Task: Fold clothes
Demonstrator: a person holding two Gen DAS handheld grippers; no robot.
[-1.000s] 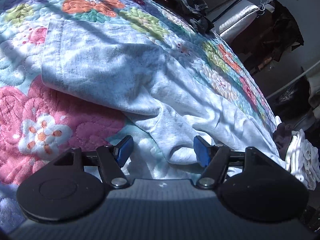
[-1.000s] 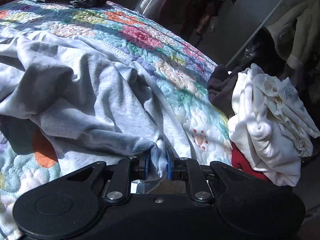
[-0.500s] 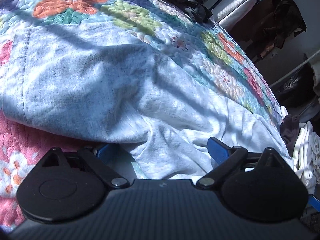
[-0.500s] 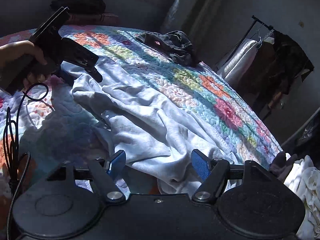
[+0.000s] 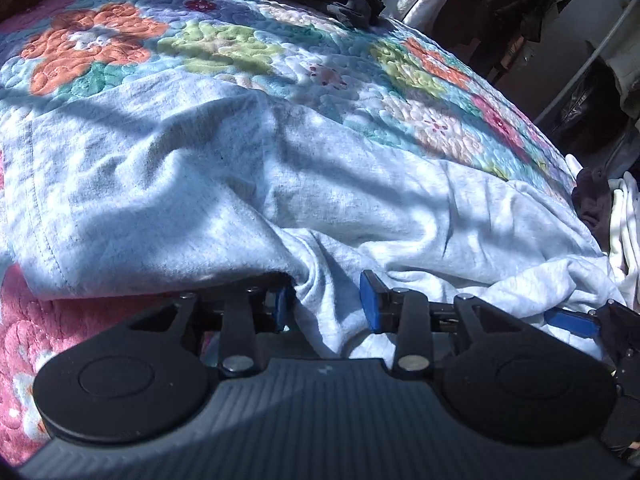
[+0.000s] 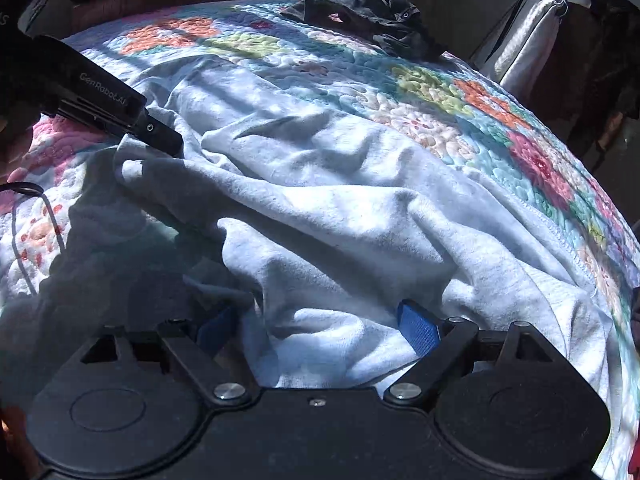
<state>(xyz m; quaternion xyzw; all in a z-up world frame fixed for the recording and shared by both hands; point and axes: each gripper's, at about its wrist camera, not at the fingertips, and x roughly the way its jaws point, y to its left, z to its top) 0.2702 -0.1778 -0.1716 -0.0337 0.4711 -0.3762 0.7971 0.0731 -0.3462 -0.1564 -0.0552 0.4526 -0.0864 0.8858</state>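
A light grey garment point(image 5: 248, 192) lies rumpled on a flowered quilt point(image 5: 224, 44). My left gripper point(image 5: 326, 304) is open, its blue pads on either side of a bunched fold at the garment's near edge. My right gripper point(image 6: 320, 330) is open too, with a fold of the same garment point(image 6: 340, 216) between its blue pads. The left gripper's black body point(image 6: 108, 108) shows at the garment's far left edge in the right wrist view. The right gripper's blue pad point(image 5: 570, 322) shows at the lower right of the left wrist view.
A dark garment point(image 6: 372, 16) lies at the far side of the quilt point(image 6: 460, 96). A pile of white and dark clothes point(image 5: 616, 216) sits at the bed's right edge. A clothes rack with hanging items point(image 6: 560, 28) stands behind. A black cable point(image 6: 28, 232) trails at left.
The right gripper let go of the cloth it pinched a second ago and opened over a new fold. The left gripper moved forward onto the garment's edge and its jaws narrowed around a fold.
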